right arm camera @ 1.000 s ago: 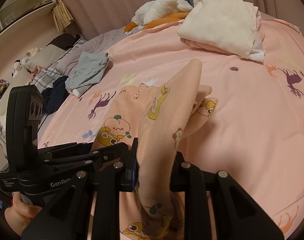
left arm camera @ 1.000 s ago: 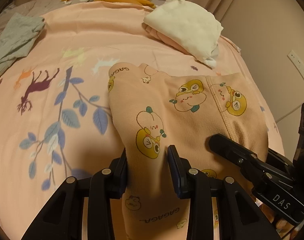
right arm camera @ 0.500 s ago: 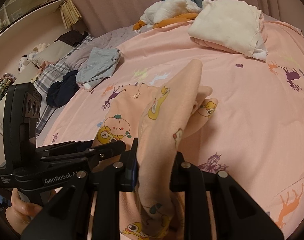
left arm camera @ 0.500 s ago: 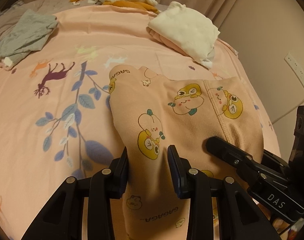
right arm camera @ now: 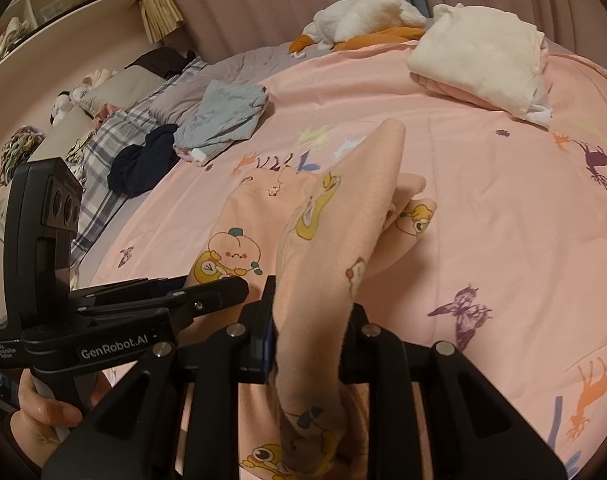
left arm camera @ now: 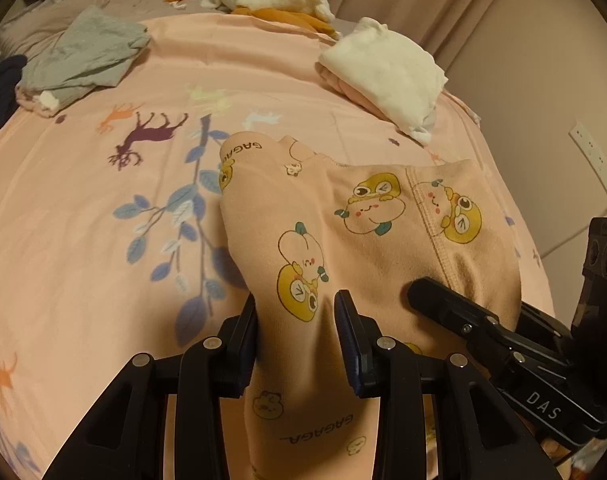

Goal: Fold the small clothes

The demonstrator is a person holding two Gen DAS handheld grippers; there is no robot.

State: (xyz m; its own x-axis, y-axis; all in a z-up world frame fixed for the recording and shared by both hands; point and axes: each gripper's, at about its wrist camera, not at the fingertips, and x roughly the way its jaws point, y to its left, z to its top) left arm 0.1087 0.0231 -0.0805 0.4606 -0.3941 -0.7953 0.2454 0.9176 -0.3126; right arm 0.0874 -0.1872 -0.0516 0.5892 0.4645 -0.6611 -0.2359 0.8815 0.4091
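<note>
Both the left gripper (left arm camera: 297, 336) and the right gripper (right arm camera: 309, 330) are clenched on bunched folds of the peach cartoon-print garment (left arm camera: 343, 232), whose far part lies on the pink bedspread (left arm camera: 83, 220) near its right edge, below the folded white clothes (left arm camera: 387, 76).

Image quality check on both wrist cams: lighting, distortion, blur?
Left wrist: dim warm light, strong fisheye bend with dark corners, peach cartoon-print garment sharp, soft shadow beside it on the pink bedspread. Right wrist: same warm cast, curved shelf edge, folded white clothes slightly soft, no glare.
</note>
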